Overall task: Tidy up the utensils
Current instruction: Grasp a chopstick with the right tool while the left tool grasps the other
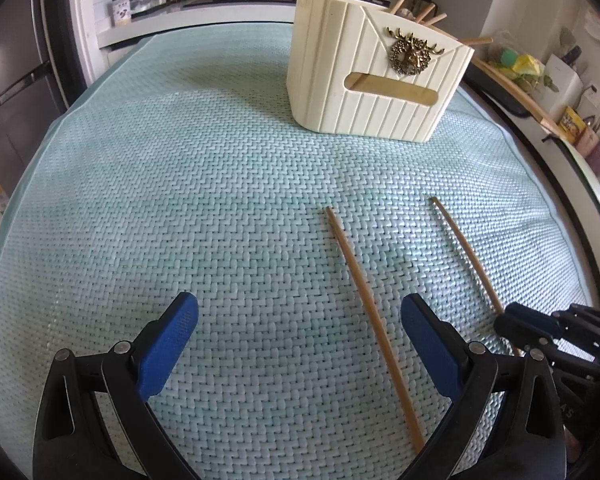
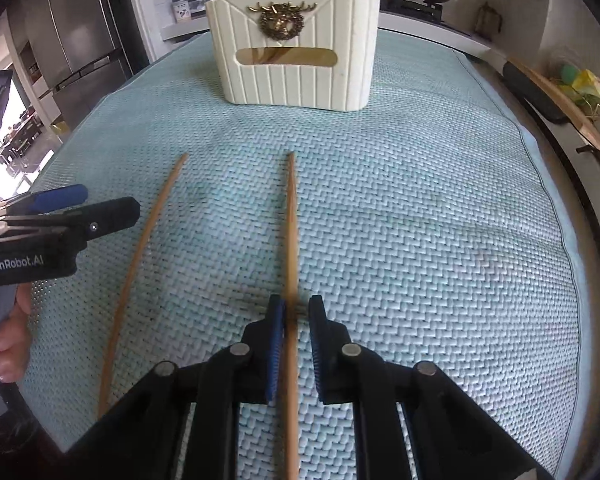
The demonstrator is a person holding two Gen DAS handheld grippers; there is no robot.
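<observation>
Pale aqua herringbone-weave mat (image 1: 220,200), cream ribbed holder (image 1: 364,92), tan chopsticks (image 2: 291,240)

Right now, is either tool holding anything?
Neither grips anything yet. The right tool straddles one chopstick near its lower half, jaws apart; the left tool is open.

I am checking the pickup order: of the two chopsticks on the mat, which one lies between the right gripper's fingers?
The straight chopstick runs between the right gripper's fingers; the other chopstick lies apart, beside the left gripper.
</observation>
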